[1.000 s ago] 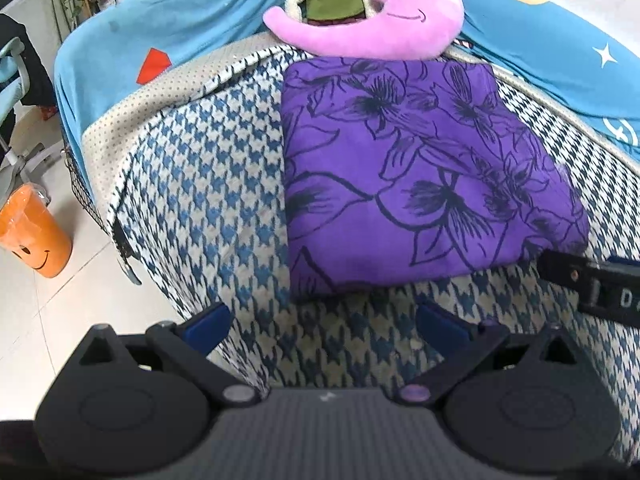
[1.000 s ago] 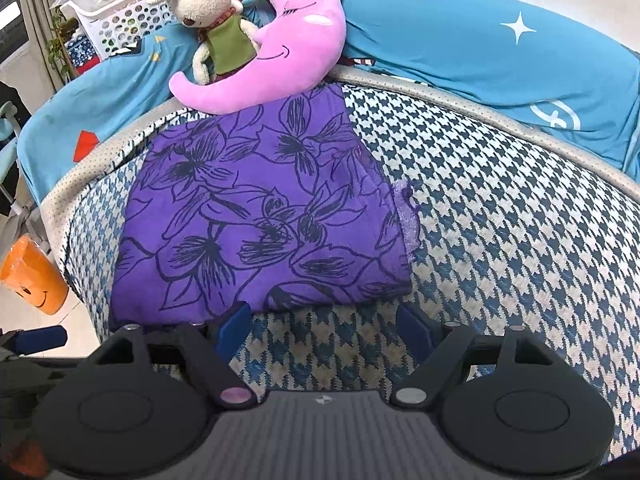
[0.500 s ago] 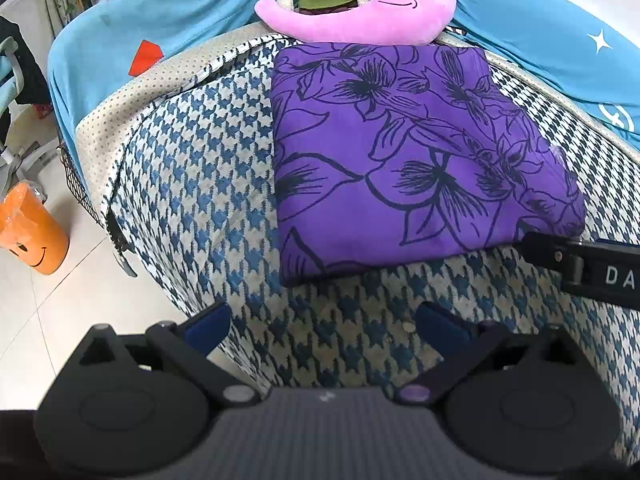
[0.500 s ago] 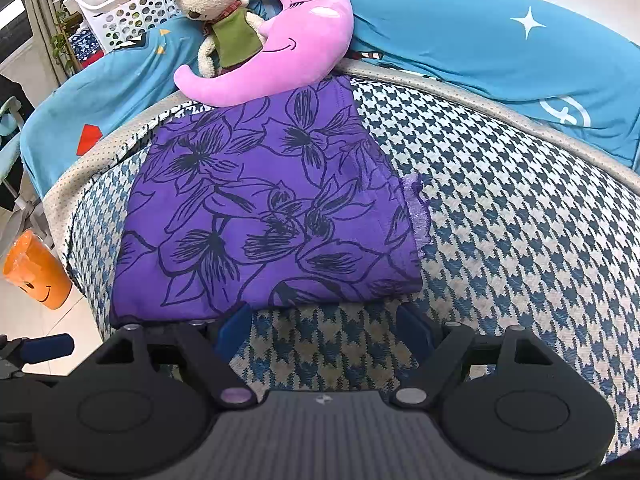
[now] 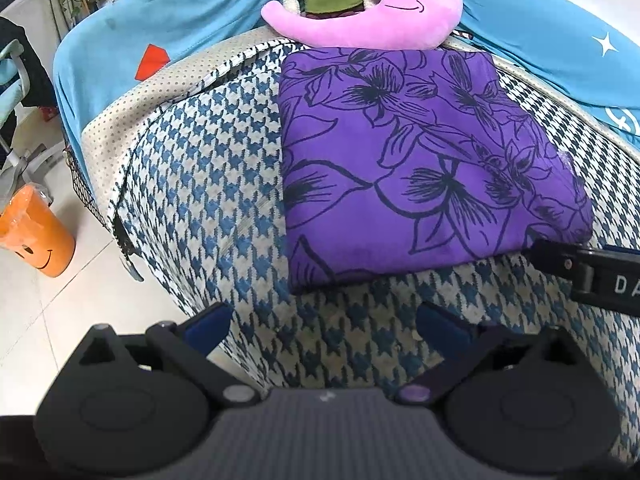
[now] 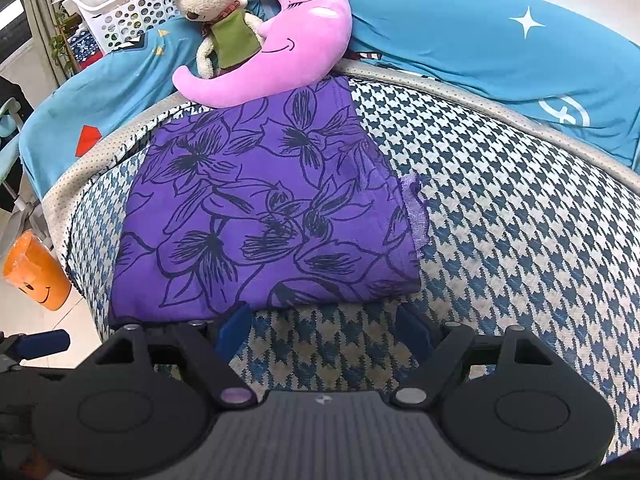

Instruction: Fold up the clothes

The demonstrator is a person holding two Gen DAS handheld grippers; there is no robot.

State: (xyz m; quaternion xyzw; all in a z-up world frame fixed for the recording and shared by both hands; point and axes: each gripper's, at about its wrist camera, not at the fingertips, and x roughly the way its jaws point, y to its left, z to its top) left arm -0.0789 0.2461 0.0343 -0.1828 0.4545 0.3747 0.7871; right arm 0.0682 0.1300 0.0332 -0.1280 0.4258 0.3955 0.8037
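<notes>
A purple cloth with black flower outlines (image 5: 420,160) (image 6: 264,216) lies folded into a flat rectangle on the blue-and-white houndstooth bed cover (image 5: 200,184) (image 6: 520,240). A frayed edge sticks out on its right side in the right wrist view. My left gripper (image 5: 322,326) hovers open just short of the cloth's near left corner, holding nothing. My right gripper (image 6: 326,330) is open too, at the near edge by the cloth's right corner, its left finger touching or overlapping that edge. The right gripper's black body (image 5: 592,272) shows at the right of the left wrist view.
A pink moon plush (image 6: 280,52) and a rabbit doll (image 6: 220,16) lie at the cloth's far end, against teal star-print bedding (image 6: 500,40). A white laundry basket (image 6: 132,12) stands behind. An orange smiley bin (image 5: 34,236) sits on the tiled floor left of the bed edge.
Both grippers have drawn back slightly from the cloth and stayed open. The view has shifted a little; the folded cloth has not moved.
</notes>
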